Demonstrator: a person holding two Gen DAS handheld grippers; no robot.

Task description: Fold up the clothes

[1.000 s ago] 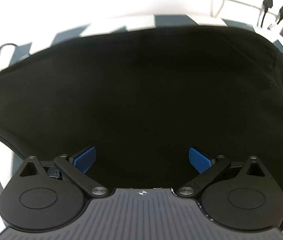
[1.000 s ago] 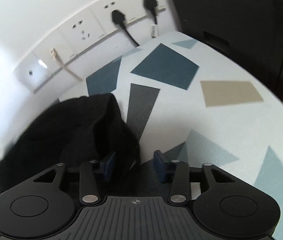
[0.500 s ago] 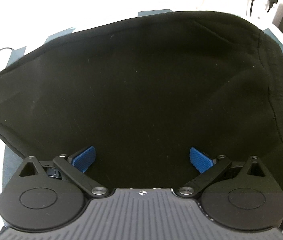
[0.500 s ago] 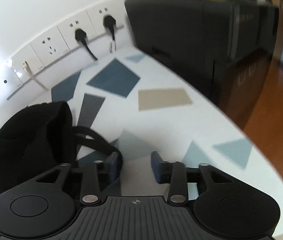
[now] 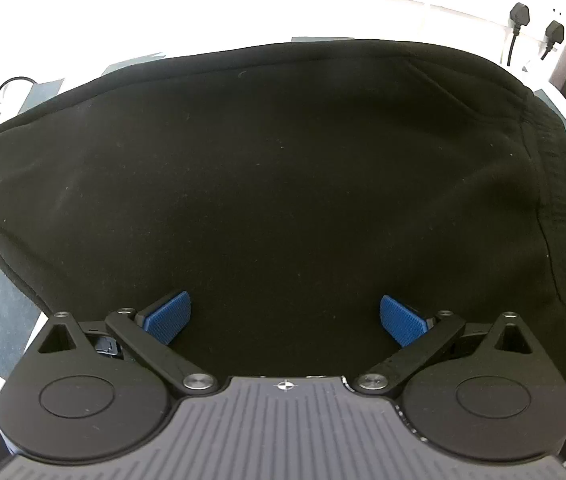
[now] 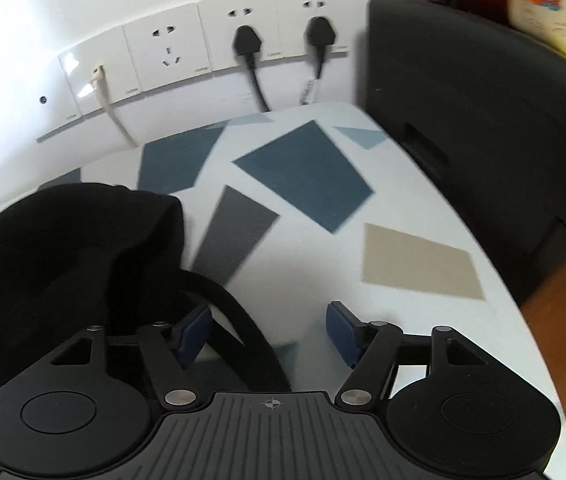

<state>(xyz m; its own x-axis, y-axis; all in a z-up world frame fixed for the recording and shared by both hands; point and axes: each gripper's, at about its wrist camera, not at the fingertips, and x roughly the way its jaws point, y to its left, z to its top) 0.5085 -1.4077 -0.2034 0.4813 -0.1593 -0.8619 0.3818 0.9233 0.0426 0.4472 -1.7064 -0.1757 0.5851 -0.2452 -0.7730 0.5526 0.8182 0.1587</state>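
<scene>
We see a black garment (image 5: 283, 168) spread across the patterned surface (image 6: 415, 260), its drawstring (image 6: 239, 320) trailing toward the right edge. Our left gripper (image 5: 285, 320) hovers wide open, empty; our right gripper (image 6: 269, 334), just opening, straddles the cord unpinched. It may snag.

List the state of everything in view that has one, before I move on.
Black garment: spread flat on the patterned table, held by neither gripper.
Drawstring: loose, looping between the right fingers, ungripped.
Left gripper: open wide over the cloth.
Right gripper: open, jaws have just been opening.
Wall sockets: two plugged, one free.
</scene>
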